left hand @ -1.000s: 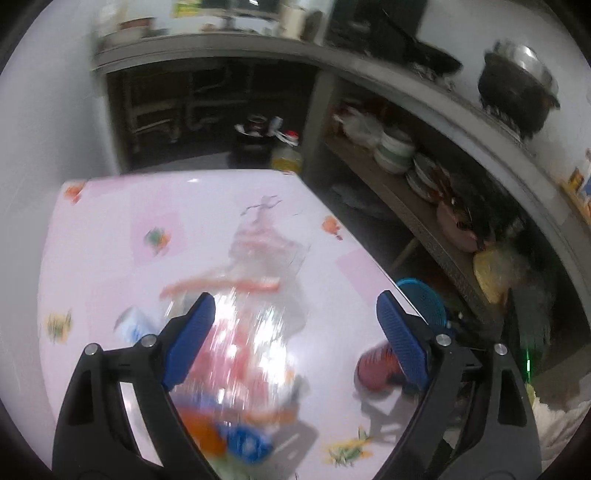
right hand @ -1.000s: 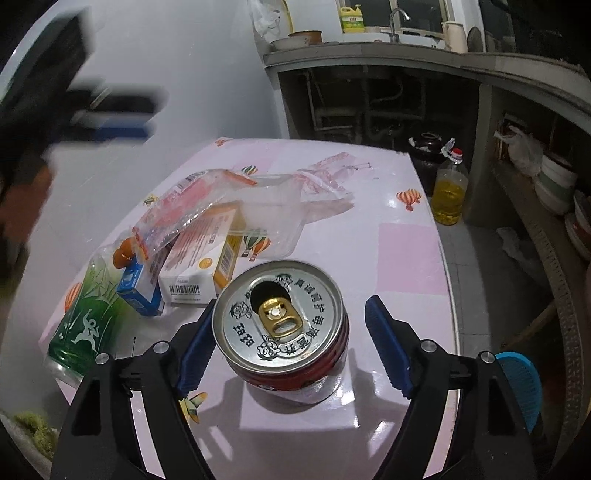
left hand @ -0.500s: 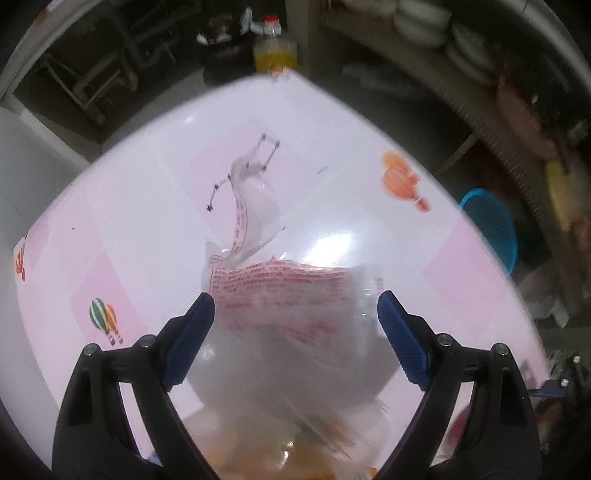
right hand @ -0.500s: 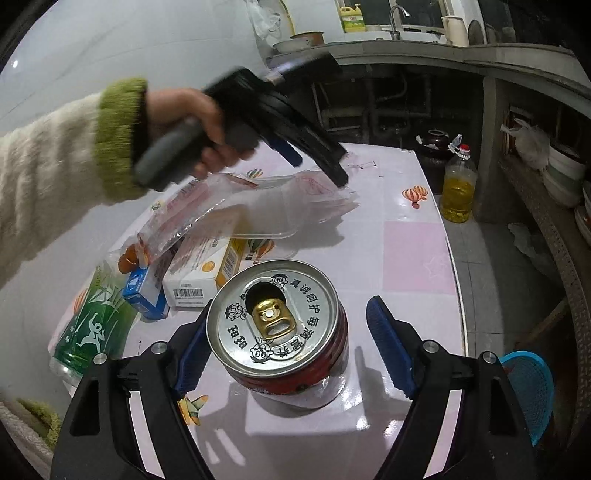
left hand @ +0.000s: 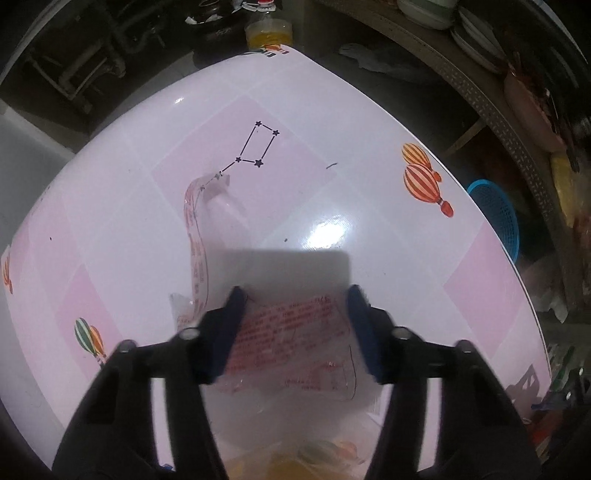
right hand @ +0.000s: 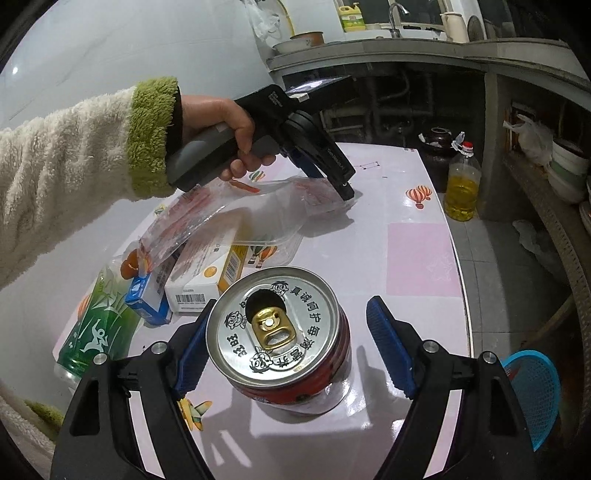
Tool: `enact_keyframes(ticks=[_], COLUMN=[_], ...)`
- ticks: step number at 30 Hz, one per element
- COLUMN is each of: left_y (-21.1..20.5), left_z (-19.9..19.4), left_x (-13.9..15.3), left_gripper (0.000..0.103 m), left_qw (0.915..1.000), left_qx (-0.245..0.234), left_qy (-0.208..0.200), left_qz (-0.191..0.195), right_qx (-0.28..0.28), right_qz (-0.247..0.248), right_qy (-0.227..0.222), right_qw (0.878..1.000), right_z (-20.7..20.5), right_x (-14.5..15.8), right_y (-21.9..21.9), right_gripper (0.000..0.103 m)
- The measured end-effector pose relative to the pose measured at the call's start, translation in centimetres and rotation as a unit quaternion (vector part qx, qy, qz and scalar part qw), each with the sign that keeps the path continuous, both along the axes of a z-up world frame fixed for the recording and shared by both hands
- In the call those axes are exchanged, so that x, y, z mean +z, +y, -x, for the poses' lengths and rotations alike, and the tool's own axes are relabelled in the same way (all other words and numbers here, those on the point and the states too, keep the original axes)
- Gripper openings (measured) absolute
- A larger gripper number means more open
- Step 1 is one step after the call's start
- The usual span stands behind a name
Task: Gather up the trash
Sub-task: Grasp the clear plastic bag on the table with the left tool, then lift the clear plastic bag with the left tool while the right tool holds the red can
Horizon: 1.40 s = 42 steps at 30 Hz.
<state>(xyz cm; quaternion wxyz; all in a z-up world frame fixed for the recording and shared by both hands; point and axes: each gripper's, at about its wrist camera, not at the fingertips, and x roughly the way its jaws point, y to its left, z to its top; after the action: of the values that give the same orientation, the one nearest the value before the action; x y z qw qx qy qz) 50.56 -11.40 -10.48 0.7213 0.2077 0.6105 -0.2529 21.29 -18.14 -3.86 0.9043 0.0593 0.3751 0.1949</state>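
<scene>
Left gripper (left hand: 293, 326) closing around clear red-printed plastic bag (left hand: 295, 332) mid-bench; right gripper (right hand: 286, 349) released, astride red drink can (right hand: 280, 339).

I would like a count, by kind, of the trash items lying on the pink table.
Drink cans: 2, the red can and the green can
Cardboard boxes: 2, the white-orange box and the blue box
Clear plastic bags: 1, the plastic bag
Total: 5

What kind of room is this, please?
Most likely a home kitchen: a sink tap and a dish soap bottle on the counter, stacked bowls on a shelf, and an oil bottle on the floor beside the table.
</scene>
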Motion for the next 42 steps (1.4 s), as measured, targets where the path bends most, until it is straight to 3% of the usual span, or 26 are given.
enact_keyframes(ticks=[5,10,18,27,33,36,37,38,39,40,42], left_y=[0.4,0.5,-0.8,-0.3,0.3,-0.1,-0.3,-0.5,-0.8,-1.2,-1.9], left_z=[0.2,0.6,1.5,3.7,5.2,5.5,5.6,5.9,6.3,6.8,7.8], left_x=[0.1,1.1,4.4,10.3,12.1,11.3,10.7,10.2,9.5,8.7,7.5], left_gripper=[0.013,0.0,0.0,0.0,0.0,0.0,0.006,0.031,0.044,0.066,0.068], left_qw=[0.9998,0.999,0.9944,0.9822,0.9782,0.9833,0.9855,0.9869,0.9881,0.9884,0.9842], left_qx=[0.002,0.004,-0.015,-0.007,-0.012,-0.03,-0.038,-0.046,-0.058,-0.077,-0.119], left_qy=[-0.018,-0.045,-0.102,-0.166,-0.176,-0.145,-0.134,-0.126,-0.119,-0.116,-0.128], left_qz=[0.0,0.006,0.024,0.087,0.11,0.106,0.097,0.089,0.078,0.06,0.029], right_qx=[-0.003,-0.007,-0.014,-0.025,-0.024,-0.022,-0.023,-0.024,-0.024,-0.025,-0.025], right_qz=[0.0,-0.006,-0.005,0.015,0.04,0.038,0.037,0.036,0.035,0.035,0.032], right_qy=[-0.001,-0.001,-0.004,-0.017,-0.019,-0.019,-0.02,-0.02,-0.019,-0.018,-0.016], right_qw=[1.0,1.0,1.0,0.999,0.999,0.999,0.999,0.999,0.999,0.999,0.999], right_z=[0.0,0.0,-0.2,0.1,0.3,0.5,0.5,0.5,0.5,0.5,0.4], right_x=[0.0,-0.1,-0.2,-0.1,-0.2,-0.1,0.0,0.0,0.0,0.0,0.0], right_y=[0.0,-0.1,-0.2,0.1,0.7,0.7,0.7,0.6,0.6,0.5,0.4], right_gripper=[0.078,0.078,0.078,0.078,0.078,0.078,0.078,0.078,0.078,0.078,0.078])
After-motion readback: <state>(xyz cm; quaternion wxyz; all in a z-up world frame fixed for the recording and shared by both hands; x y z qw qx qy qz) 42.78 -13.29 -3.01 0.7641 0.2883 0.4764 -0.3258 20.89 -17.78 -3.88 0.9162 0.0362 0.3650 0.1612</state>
